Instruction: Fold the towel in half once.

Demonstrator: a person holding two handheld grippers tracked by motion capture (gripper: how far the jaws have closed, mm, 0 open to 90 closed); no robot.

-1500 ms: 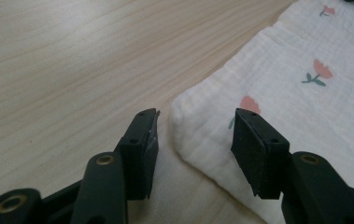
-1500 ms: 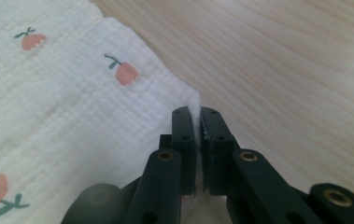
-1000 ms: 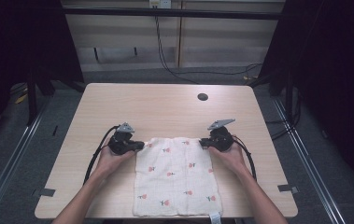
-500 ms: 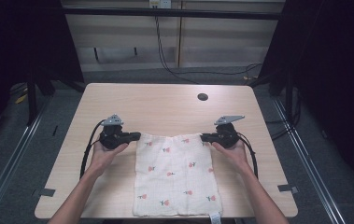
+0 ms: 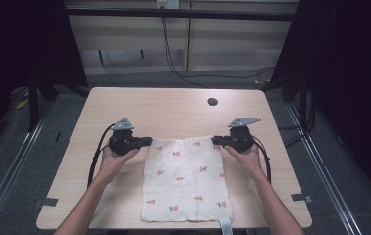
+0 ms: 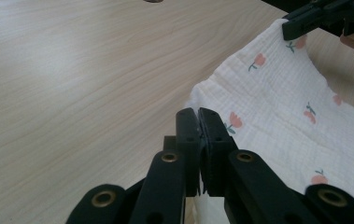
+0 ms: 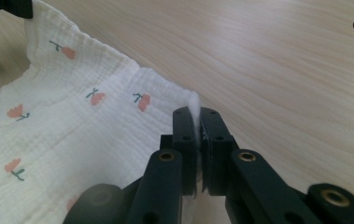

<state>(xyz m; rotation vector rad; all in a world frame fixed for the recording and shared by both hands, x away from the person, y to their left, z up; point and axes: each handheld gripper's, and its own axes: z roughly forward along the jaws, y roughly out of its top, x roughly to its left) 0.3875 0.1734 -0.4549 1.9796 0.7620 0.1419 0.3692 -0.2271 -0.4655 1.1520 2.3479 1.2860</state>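
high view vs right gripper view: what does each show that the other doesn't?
High view: both forearms, the left gripper and right gripper at the two far corners of the cloth, the cloth's whole outline with its label hanging off the table's near edge, and the floor cables.

Right gripper view: white fabric pinched between the right gripper's shut jaws, and the crinkled weave up close.

Both: the flower-print cloth, the wooden table and its round hole.
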